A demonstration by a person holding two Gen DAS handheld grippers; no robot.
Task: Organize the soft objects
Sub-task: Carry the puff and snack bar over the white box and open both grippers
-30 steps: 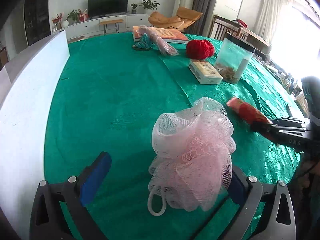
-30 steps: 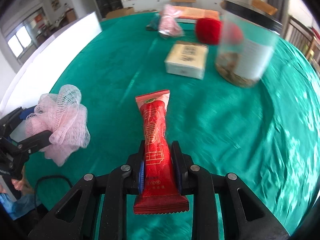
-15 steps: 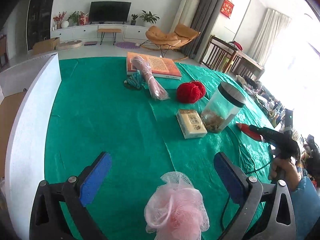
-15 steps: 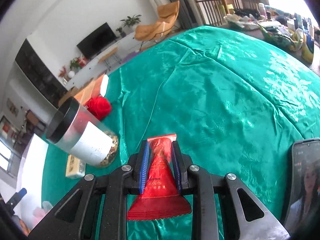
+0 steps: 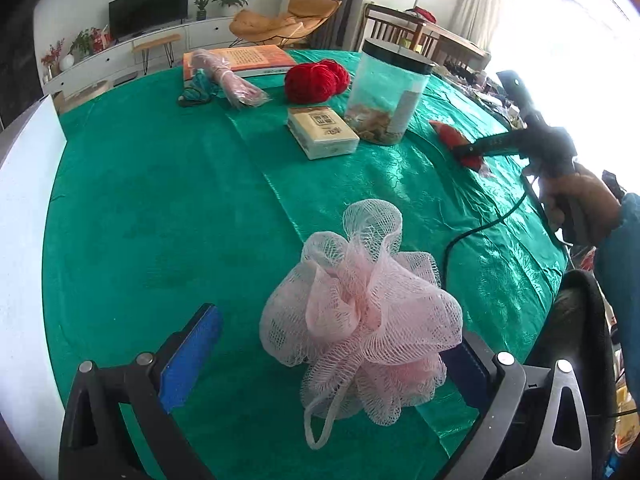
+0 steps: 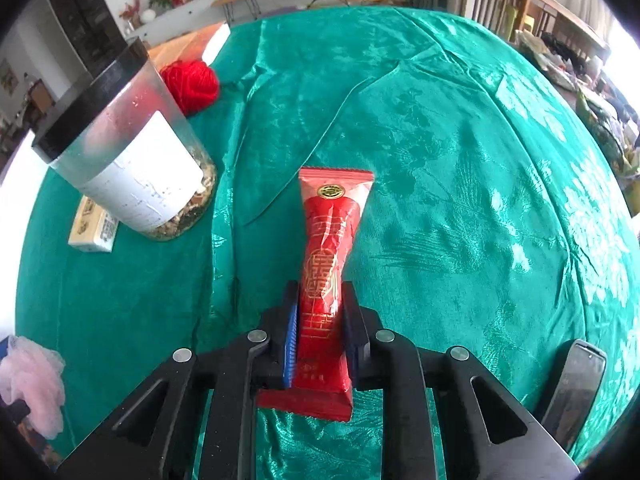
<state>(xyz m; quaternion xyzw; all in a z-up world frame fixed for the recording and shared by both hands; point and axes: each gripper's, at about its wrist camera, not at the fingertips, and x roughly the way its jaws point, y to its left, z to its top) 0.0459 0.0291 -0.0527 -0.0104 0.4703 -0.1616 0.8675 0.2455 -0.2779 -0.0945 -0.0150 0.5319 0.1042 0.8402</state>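
Nearest, the right tongs [image 6: 319, 330] are clenched on a red packet [image 6: 326, 264], its far end pointing out over the green-clothed surface [image 6: 460, 160] — a carry in hand, by my reading. The left tongs [image 5: 320, 360] stand released, with the pink mesh pouf [image 5: 360, 316] between the pads, against the right one and clear of the left. Farther off sit a clear jar [image 6: 120, 160], a small box [image 5: 322, 132] and red yarn [image 5: 316, 80]. Next, likely: set the packet down by the other soft things, then close on the pouf.
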